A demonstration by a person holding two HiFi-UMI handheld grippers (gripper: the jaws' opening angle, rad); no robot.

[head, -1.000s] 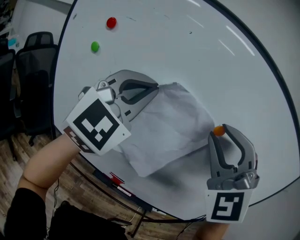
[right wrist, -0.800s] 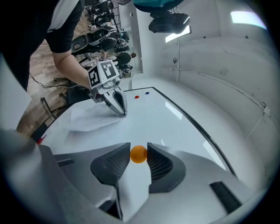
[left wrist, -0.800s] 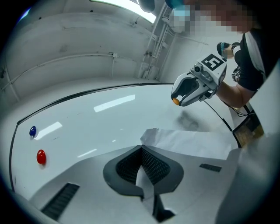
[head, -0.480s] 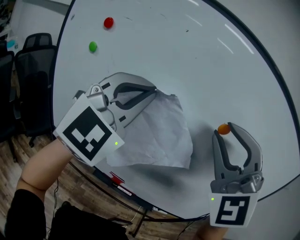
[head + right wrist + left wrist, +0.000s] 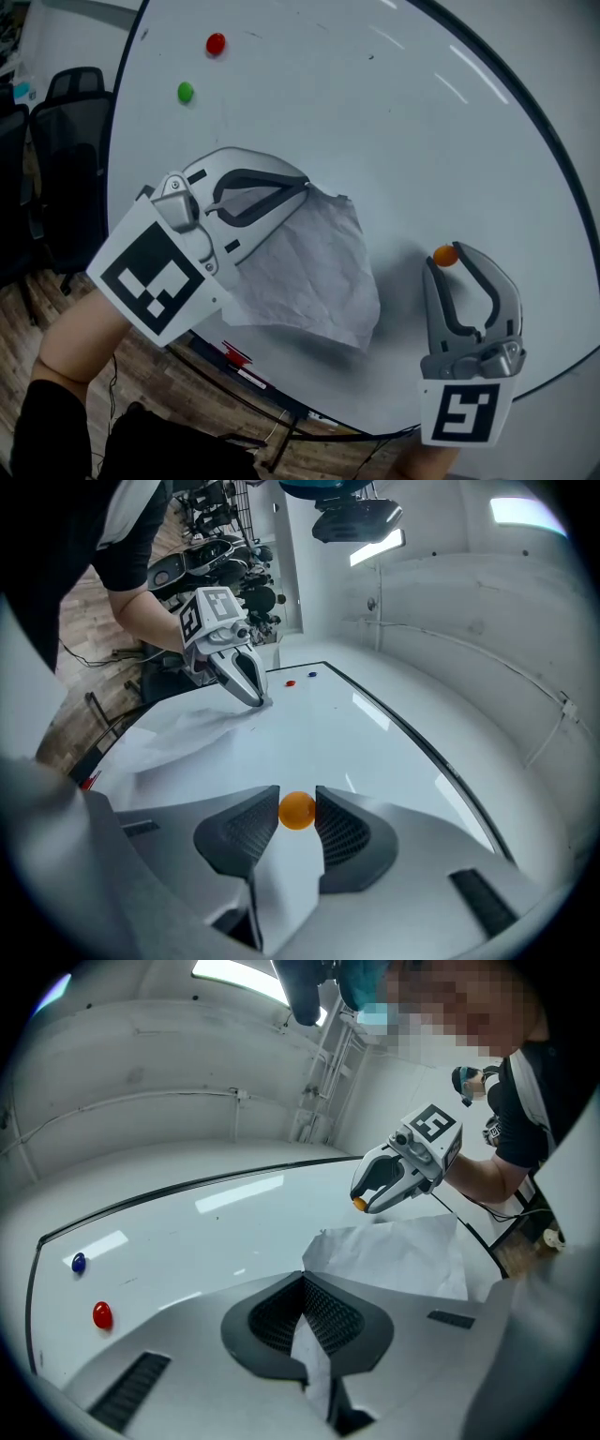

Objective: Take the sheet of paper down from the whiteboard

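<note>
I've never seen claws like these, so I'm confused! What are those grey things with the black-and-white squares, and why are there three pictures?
It isn't a robot. A person holds a grey gripper, a squeeze tool with two jaws, in each hand. The cubes with black-and-white squares are part of those tools.

The head view comes from a camera on the person's head, looking down at a whiteboard. The other two pictures come from small cameras riding on each gripper, looking along its jaws.

The left gripper is pinched shut on a corner of a crumpled sheet of paper. The right gripper grips a small orange ball between its jaws, probably a magnet. A red magnet and a green magnet sit on the board, away from the paper.
</note>
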